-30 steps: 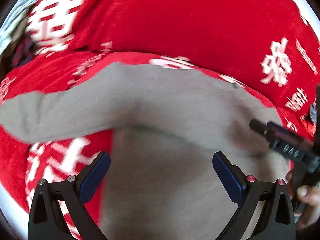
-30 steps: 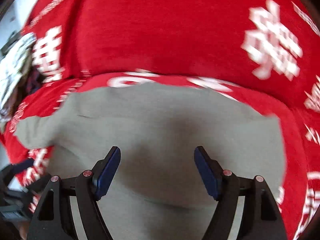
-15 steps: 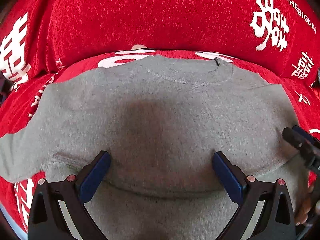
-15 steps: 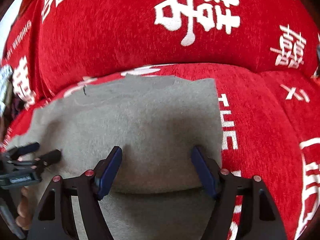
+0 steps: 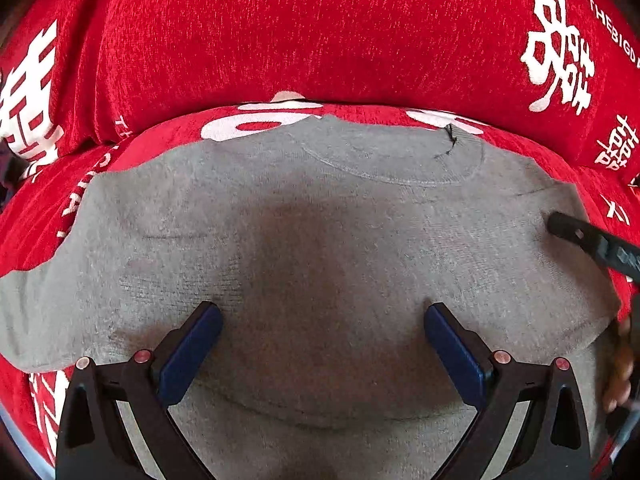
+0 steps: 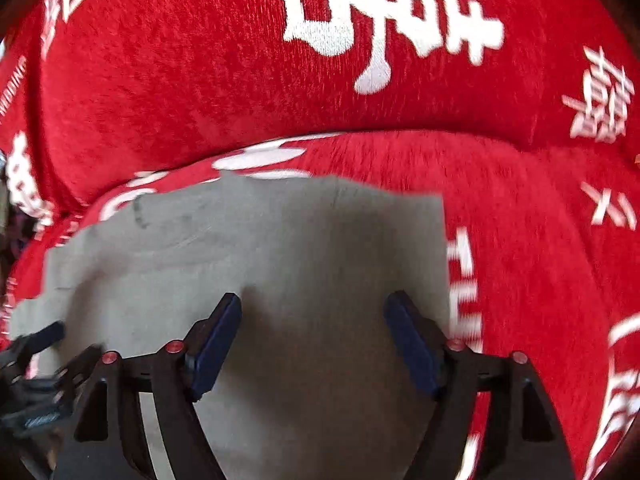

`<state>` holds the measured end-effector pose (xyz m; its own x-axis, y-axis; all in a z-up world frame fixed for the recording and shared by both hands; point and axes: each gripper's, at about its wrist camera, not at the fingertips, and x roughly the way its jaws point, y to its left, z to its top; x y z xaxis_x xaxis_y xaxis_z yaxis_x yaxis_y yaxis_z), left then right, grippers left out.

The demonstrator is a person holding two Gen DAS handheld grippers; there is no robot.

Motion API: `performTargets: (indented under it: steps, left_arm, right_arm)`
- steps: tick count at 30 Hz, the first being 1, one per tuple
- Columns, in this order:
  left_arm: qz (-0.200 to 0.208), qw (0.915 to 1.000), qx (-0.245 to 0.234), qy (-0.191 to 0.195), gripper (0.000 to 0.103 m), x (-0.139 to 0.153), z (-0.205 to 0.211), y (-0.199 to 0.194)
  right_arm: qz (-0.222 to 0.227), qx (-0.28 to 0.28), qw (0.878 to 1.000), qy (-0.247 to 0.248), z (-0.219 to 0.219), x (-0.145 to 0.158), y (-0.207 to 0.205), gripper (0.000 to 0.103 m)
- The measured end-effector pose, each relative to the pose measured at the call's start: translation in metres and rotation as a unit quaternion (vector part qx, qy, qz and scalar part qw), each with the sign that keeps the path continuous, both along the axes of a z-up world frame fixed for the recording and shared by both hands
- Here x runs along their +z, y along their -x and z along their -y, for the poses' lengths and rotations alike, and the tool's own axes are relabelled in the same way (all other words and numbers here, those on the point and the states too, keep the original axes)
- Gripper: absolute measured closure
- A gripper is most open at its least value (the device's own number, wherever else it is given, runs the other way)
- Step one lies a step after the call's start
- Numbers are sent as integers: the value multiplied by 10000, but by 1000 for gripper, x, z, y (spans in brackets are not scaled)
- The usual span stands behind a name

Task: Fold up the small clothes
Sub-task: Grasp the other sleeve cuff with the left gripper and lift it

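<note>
Grey shirt (image 5: 320, 240) flat on red cover (image 5: 320, 40); left gripper (image 5: 322, 344), right gripper (image 6: 312, 340) angled down, jaws wide, empty.

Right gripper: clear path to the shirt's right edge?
Probably yes. The right gripper is open above the grey shirt, whose edge lies bare on the red cover, with nothing between.

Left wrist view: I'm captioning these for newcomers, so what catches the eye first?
A grey top lies spread flat across the middle, neckline away from the camera. It rests on a bright red cover with white characters. The left gripper stands open just above the grey cloth.
</note>
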<state>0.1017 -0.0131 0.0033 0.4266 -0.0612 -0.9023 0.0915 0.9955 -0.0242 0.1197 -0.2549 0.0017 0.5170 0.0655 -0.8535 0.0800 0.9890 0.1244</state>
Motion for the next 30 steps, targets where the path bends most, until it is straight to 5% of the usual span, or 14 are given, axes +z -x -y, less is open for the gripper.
performTargets:
  steps: [5, 9, 13, 17, 20, 30]
  left_arm:
    - [39, 9999, 88, 35, 1, 5, -7, 8]
    - [121, 9999, 83, 4, 1, 3, -10, 22]
    - [204, 9997, 20, -137, 1, 7, -8, 34]
    - [114, 9999, 13, 126, 1, 8, -15, 57]
    - [308, 9993, -152, -120, 1, 5, -15, 83]
    - [442, 9988, -197, -40, 1, 10, -32, 163]
  right_arm:
    - [-193, -34, 9987, 467, -14, 7, -5, 21]
    - [123, 186, 9991, 348, -39, 20, 30, 21]
    - [82, 371, 9953, 891, -60, 8, 61, 20]
    - [379, 183, 9960, 791, -58, 10, 101, 21]
    - [275, 296, 9956, 843, -56, 4, 130, 18]
    - [599, 458, 9928, 930, -57, 3, 236, 17]
